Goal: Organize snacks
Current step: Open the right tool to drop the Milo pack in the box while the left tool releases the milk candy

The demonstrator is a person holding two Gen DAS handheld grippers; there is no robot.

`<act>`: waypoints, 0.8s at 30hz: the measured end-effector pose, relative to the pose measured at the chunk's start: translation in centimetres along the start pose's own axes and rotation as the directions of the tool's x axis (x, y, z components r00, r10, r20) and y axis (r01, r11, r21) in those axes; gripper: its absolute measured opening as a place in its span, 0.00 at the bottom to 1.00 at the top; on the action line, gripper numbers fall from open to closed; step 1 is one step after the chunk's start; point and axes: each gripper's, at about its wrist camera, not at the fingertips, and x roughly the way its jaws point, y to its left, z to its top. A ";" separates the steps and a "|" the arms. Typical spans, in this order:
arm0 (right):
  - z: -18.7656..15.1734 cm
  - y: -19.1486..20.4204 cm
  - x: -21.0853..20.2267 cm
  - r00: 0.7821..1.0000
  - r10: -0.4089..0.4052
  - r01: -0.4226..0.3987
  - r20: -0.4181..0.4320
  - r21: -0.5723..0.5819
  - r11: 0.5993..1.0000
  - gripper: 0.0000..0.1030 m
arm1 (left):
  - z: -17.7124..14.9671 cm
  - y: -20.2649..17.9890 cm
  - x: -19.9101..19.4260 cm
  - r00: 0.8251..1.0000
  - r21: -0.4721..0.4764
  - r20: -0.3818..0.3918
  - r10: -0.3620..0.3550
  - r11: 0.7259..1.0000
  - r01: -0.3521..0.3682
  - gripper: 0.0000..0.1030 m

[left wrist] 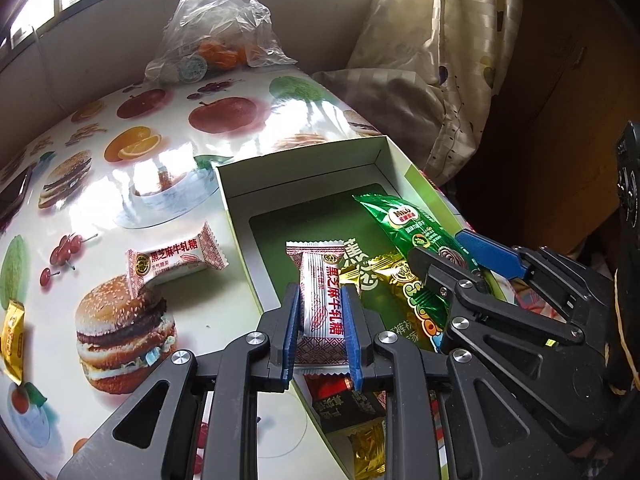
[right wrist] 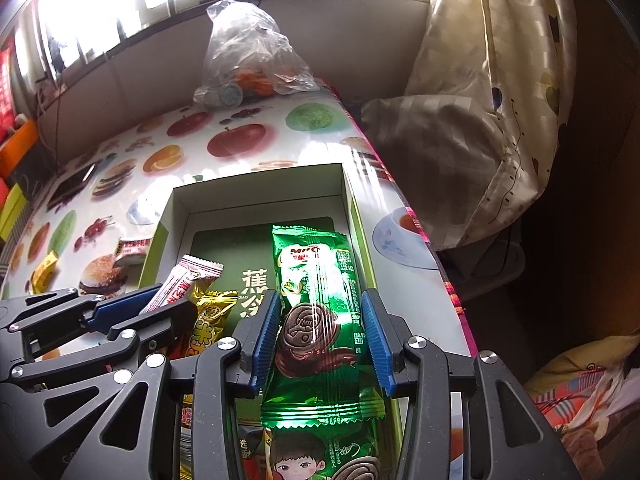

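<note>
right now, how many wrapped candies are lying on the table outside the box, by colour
white-and-red nougat candy: 1
gold candy: 1
total: 2

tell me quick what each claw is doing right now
left claw: shut on white candy, over the box
right claw: green packet between the jaws, grip cannot be told

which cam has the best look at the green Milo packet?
Right wrist. The green Milo packet fills the centre, lying lengthwise between the right gripper pads over the box, print readable. The left wrist view shows it only obliquely at the right, its lower end hidden behind the right gripper.
</note>
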 end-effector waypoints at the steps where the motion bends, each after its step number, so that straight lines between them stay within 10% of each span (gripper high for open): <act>1: 0.0 0.0 0.0 1.000 0.001 -0.001 0.001 0.002 1.000 0.41 | 0.0 0.0 0.0 1.000 0.002 0.001 0.003 1.000 -0.003 0.21; 24: -0.5 0.0 -1.9 0.999 0.017 -0.019 0.046 0.033 0.999 0.51 | -0.5 0.4 -2.2 0.999 -0.009 0.038 0.009 1.000 -0.009 0.35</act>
